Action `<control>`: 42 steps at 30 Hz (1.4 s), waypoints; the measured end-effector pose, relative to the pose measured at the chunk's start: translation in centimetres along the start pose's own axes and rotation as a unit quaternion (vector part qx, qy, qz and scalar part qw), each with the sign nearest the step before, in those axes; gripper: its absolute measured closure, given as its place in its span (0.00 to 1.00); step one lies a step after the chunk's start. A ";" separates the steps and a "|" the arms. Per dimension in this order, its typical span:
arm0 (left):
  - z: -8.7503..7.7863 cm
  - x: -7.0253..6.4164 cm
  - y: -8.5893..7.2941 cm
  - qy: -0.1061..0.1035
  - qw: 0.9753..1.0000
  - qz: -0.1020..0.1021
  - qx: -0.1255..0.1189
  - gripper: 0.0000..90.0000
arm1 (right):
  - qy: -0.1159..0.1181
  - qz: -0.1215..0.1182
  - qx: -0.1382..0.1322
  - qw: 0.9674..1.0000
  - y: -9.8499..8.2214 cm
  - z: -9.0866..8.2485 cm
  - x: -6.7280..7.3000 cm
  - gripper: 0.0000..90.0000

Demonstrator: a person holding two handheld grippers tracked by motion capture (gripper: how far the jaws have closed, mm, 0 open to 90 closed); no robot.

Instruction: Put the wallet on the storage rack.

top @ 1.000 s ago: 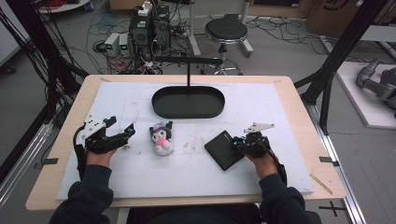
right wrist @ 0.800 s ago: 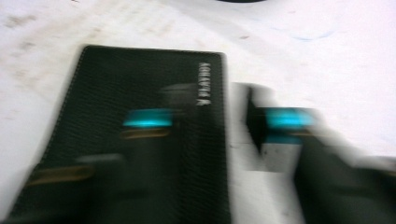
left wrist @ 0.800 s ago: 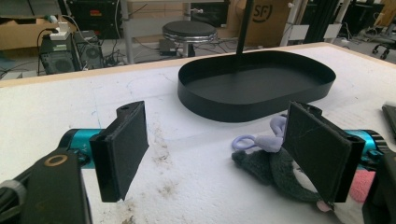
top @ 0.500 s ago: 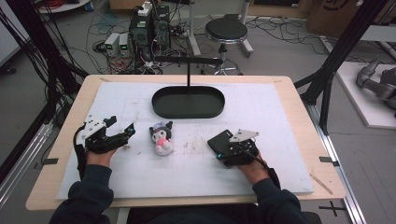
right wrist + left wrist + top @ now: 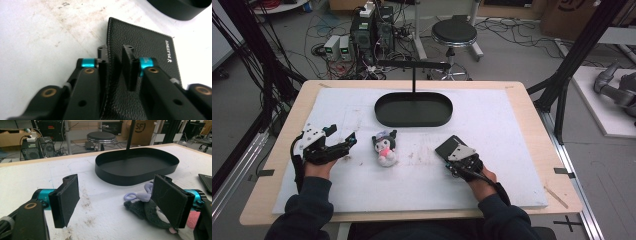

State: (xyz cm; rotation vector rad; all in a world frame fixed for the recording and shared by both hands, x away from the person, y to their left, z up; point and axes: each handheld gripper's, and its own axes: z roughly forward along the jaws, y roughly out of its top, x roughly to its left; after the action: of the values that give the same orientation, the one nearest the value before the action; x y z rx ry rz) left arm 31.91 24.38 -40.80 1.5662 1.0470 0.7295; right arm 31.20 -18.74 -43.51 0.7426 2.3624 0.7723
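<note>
The right gripper (image 5: 115, 62) has just closed its jaws, and they now pinch the near edge of the wallet (image 5: 142, 47), one pad on each side of the leather; since a second ago the hand has slid left across the board (image 5: 512, 125) onto it. The wallet lies flat, near the tray (image 5: 413, 109) but apart from it; a lift toward the tray looks like the next step. The left gripper (image 5: 341, 141) has stayed put, jaws wide and empty, the plush (image 5: 385, 148) just beside its right pad (image 5: 170, 201); judged idle.
</note>
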 end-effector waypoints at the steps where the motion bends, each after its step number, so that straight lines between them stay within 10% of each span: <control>1: 0.0 0.0 0.0 0.000 1.000 0.000 0.000 0.25 | -0.004 -0.003 0.000 1.000 0.1 -0.1 0.1 0.95; 7: 0.0 0.1 0.0 0.002 1.000 -0.001 0.000 0.25 | 0.012 0.049 -0.044 0.998 0.8 -1.7 -1.8 0.97; 12: 0.0 0.0 0.0 0.002 1.000 -0.002 0.001 0.25 | 0.018 0.127 -0.093 0.987 0.6 -3.3 -4.3 0.97; 18: -0.1 0.0 0.0 0.002 1.000 -0.001 0.001 0.25 | -0.033 0.120 -0.086 0.988 0.4 -3.6 -5.3 0.95; 27: 0.0 0.0 -0.1 0.000 1.000 -0.002 0.000 0.25 | -0.018 0.149 -0.067 0.986 -0.3 -3.0 -6.4 0.81; 35: 0.0 0.0 -0.1 0.000 1.000 -0.002 0.001 0.25 | -0.005 0.118 -0.061 0.991 0.1 -3.0 -5.6 0.96; 42: 0.0 0.0 -0.1 0.000 1.000 -0.001 0.000 0.26 | 0.029 0.203 -0.087 0.975 -0.6 -3.4 -7.4 0.96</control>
State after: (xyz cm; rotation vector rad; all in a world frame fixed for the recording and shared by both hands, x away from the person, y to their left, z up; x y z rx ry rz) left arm 31.92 24.33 -40.87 1.5641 1.0491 0.7279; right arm 34.03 -25.06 -39.24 1.1581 2.1807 1.1677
